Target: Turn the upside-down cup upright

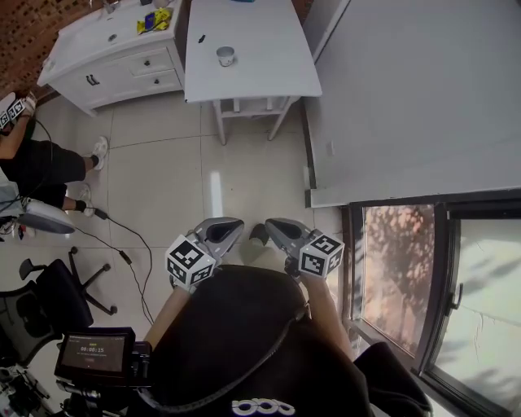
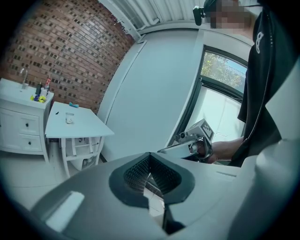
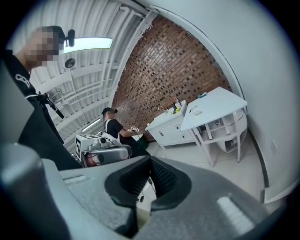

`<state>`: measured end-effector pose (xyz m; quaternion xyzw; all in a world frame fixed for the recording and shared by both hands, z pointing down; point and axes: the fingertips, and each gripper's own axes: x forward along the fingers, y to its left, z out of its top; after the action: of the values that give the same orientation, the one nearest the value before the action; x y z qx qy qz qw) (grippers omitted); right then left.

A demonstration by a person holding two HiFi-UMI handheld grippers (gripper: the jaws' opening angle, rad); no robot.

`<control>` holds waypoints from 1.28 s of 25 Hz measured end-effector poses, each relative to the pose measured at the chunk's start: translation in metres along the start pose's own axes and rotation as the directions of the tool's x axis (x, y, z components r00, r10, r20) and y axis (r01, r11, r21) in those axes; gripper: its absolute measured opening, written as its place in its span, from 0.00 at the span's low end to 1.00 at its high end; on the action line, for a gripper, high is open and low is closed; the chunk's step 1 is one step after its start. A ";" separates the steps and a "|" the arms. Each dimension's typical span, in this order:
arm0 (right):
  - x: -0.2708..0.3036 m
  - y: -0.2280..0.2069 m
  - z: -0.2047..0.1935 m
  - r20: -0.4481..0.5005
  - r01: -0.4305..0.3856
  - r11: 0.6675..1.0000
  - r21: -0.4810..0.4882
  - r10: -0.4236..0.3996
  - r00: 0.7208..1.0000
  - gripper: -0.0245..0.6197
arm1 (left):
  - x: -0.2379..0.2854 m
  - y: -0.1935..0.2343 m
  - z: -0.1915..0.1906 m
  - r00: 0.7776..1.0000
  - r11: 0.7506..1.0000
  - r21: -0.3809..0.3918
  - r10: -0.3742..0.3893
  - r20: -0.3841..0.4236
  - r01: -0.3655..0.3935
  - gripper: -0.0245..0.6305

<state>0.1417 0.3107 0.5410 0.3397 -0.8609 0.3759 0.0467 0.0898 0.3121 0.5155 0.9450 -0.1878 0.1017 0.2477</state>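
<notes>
A small grey cup (image 1: 225,55) stands on the white table (image 1: 260,65) far ahead across the tiled floor; from here I cannot tell which way up it is. In the left gripper view the cup (image 2: 70,118) is a tiny shape on that table (image 2: 89,127). My left gripper (image 1: 235,227) and right gripper (image 1: 269,227) are held close to my body, side by side, far from the table. Both are shut with nothing between the pads. In the left gripper view my left gripper (image 2: 150,174) is shut, and the right gripper view shows my right gripper (image 3: 149,180) shut too.
A white dresser (image 1: 114,65) with drawers stands left of the table, a yellow item (image 1: 153,20) on top. A person (image 1: 41,167) sits at the left, near an office chair (image 1: 57,297) and a floor cable (image 1: 122,244). A wall (image 1: 407,98) and window (image 1: 431,277) bound the right.
</notes>
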 end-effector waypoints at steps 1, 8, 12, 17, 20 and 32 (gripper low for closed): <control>0.006 0.010 -0.004 -0.001 0.002 1.000 0.005 -0.002 1.000 0.03 | -0.012 0.002 -0.001 1.000 1.000 -0.003 -0.002 0.002 0.002 0.06; 0.053 0.063 -0.032 -0.020 0.039 0.998 -0.046 -0.040 0.999 0.03 | -0.078 0.019 -0.017 1.000 1.000 0.001 -0.013 -0.015 0.013 0.06; 0.067 0.085 -0.044 -0.004 0.090 0.993 -0.078 -0.091 0.996 0.03 | -0.106 0.023 -0.025 0.999 0.999 0.009 -0.032 -0.017 0.032 0.06; 0.088 0.106 -0.058 0.013 0.121 0.989 -0.080 -0.120 0.993 0.03 | -0.129 0.024 -0.031 0.996 0.996 0.041 -0.073 -0.057 0.075 0.06; 0.095 0.114 -0.058 -0.003 0.098 0.989 -0.115 -0.099 0.995 0.03 | -0.134 0.022 -0.029 0.996 0.996 0.050 -0.067 -0.056 0.070 0.06; 0.028 0.060 -0.036 -0.010 0.089 0.981 -0.170 -0.092 0.996 0.03 | -0.061 -0.013 -0.024 0.998 0.997 0.055 -0.045 -0.037 0.047 0.06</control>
<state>0.0767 0.3493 0.5395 0.3701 -0.8729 0.3017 0.1004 0.0373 0.3529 0.5130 0.9537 -0.1587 0.1181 0.2267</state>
